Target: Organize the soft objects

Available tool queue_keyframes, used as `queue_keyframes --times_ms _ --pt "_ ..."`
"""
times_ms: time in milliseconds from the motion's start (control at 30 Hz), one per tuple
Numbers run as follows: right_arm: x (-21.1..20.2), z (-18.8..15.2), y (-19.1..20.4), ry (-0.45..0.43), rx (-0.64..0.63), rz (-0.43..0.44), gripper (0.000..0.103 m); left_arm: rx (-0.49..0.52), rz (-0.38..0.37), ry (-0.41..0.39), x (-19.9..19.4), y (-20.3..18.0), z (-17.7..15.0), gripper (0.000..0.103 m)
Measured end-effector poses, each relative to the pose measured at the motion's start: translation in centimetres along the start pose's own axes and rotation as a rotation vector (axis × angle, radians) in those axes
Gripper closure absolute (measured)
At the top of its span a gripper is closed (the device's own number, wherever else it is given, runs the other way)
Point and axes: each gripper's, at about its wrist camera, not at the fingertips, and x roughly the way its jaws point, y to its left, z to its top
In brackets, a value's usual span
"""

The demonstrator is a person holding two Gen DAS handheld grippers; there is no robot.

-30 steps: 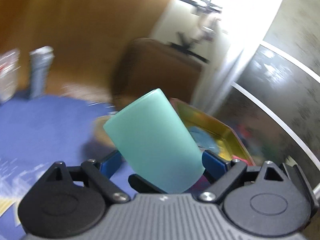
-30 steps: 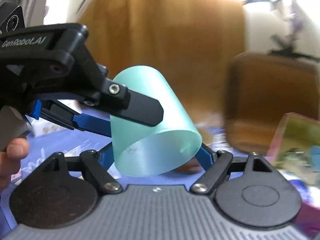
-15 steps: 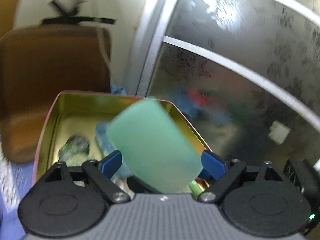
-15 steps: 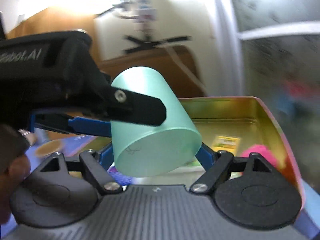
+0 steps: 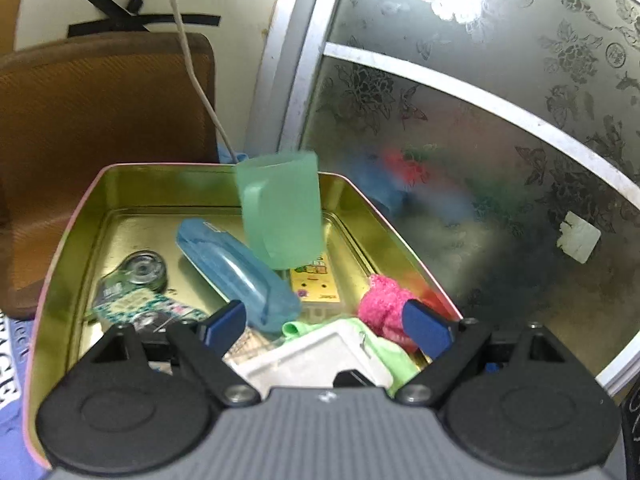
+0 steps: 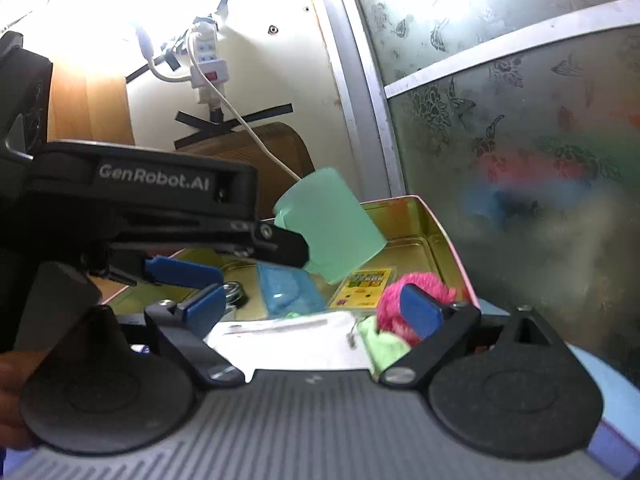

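A soft green cup is in the air over the gold tin box, free of both grippers and blurred. It also shows in the right wrist view, tilted above the tin box. My left gripper is open at the tin's near edge. My right gripper is open beside it; the left gripper's body fills that view's left side.
The tin holds a blue case, a tape roll, a yellow card, a pink fuzzy thing, a green cloth and a white box. A brown chair back and a frosted glass door stand behind.
Both grippers swung right over the tin. The left gripper opened and let go of the green cup, which now drops toward the tin.
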Motion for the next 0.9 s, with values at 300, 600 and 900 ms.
queue_keyframes --times_ms 300,600,900 --pt "-2.4 0.4 1.0 0.011 0.027 0.026 0.008 -0.037 0.077 -0.032 -5.7 1.5 -1.9 0.013" --pt "-5.6 0.5 2.8 0.022 0.037 0.061 0.008 -0.066 0.191 -0.027 -10.1 2.2 -5.2 0.013" --pt "-8.3 -1.0 4.8 0.077 0.037 0.087 0.008 -0.085 0.250 -0.024 -13.9 2.9 -9.0 0.011"
